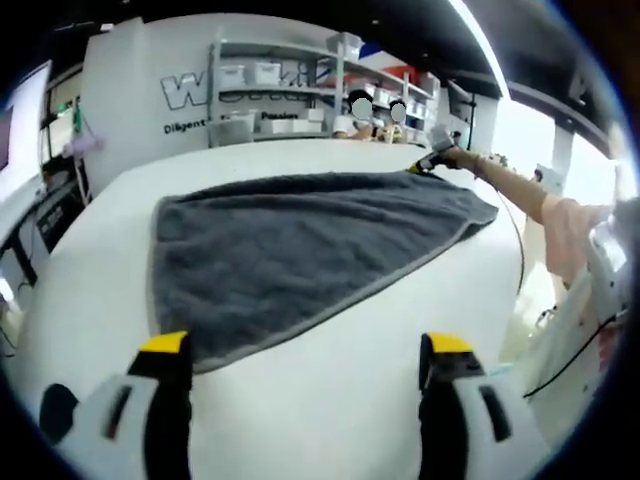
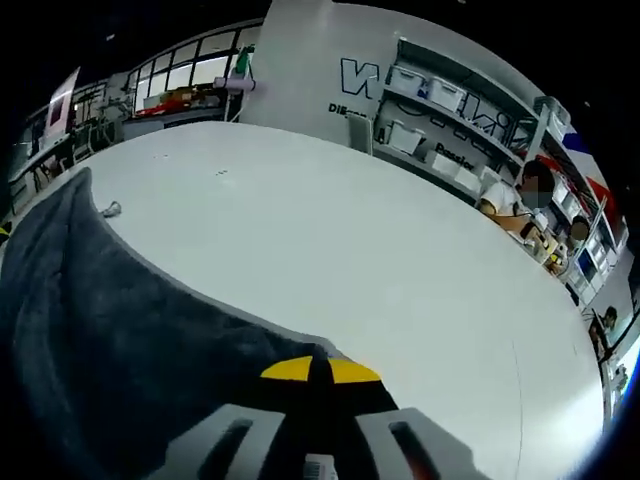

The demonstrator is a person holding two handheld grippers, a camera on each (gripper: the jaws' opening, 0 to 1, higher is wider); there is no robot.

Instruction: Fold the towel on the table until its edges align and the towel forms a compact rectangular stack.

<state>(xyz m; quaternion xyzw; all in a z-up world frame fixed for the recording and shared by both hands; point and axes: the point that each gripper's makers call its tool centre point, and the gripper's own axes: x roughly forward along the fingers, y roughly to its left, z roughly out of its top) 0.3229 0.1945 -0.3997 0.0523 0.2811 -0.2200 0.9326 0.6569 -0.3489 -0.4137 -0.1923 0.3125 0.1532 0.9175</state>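
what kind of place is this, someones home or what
Not a home; likely a lab or workshop. A large white table holds a grey towel, with shelves of storage bins and a lettered white wall behind.

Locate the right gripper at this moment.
In the left gripper view, the right gripper sits upper right, at the towel's far corner on the table.

The dark grey towel (image 1: 300,255) lay spread flat on the white table, its near edge just ahead of the left fingertips (image 1: 165,345), one corner pinched between the right fingertips (image 2: 290,370)
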